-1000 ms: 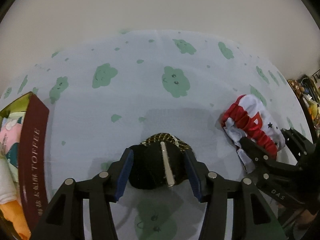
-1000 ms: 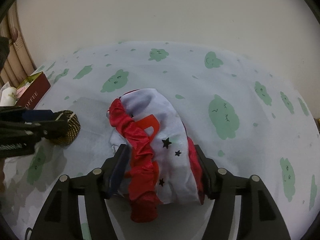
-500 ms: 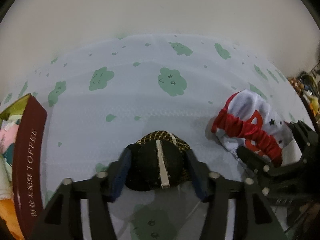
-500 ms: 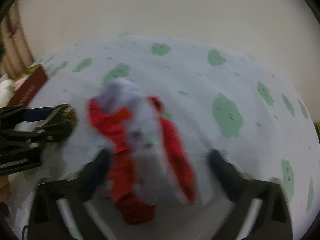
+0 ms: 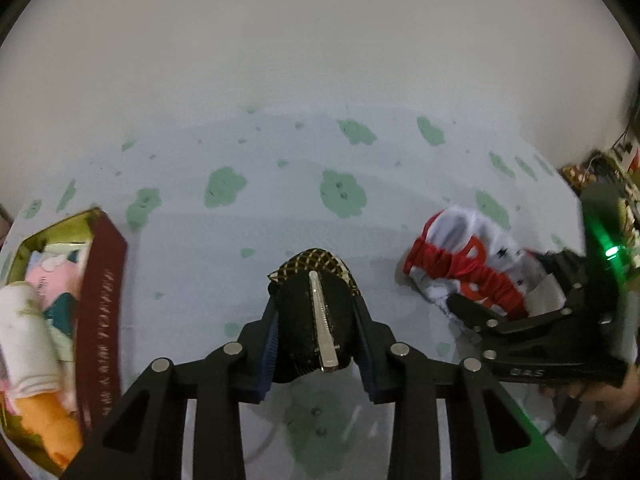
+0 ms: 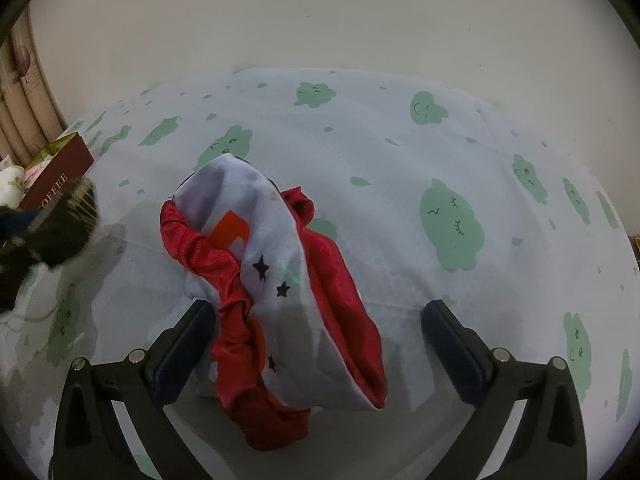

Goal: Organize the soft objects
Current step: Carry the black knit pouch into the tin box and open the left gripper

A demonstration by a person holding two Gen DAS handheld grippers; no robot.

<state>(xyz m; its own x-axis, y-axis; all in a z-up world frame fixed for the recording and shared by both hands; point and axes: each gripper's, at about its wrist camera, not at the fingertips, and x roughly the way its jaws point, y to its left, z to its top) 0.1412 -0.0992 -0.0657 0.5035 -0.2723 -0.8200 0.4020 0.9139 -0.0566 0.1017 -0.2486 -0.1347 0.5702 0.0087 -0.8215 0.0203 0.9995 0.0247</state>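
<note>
The black hair clip (image 5: 316,320), a padded piece with a gold-lattice edge and a silver metal bar, sits between the pads of the left gripper (image 5: 318,344). Its bar runs along the gripper's pointing line, away from the camera. The jaws have just been closing and now press both flanks of the clip.

The red-and-white garment (image 6: 272,292) lies on the tablecloth (image 6: 400,152). Its long axis runs from the right gripper (image 6: 320,344) diagonally up and left in the right wrist view. The right jaws stand wide apart; they have just been opening. The left pad (image 6: 188,344) is just beside the red ruffle; the right pad stands clear of the cloth.

The left wrist view alone shows the interior of the maroon "TOFFEE" box (image 5: 100,312) at the left edge, holding folded soft items (image 5: 28,328), and the person's hand (image 5: 600,392) on the right gripper. The right wrist view alone shows the black stars on the garment and a curtain (image 6: 20,92) at the left.

Open cloth lies between clip and garment, and beyond both toward the wall (image 5: 320,40).
</note>
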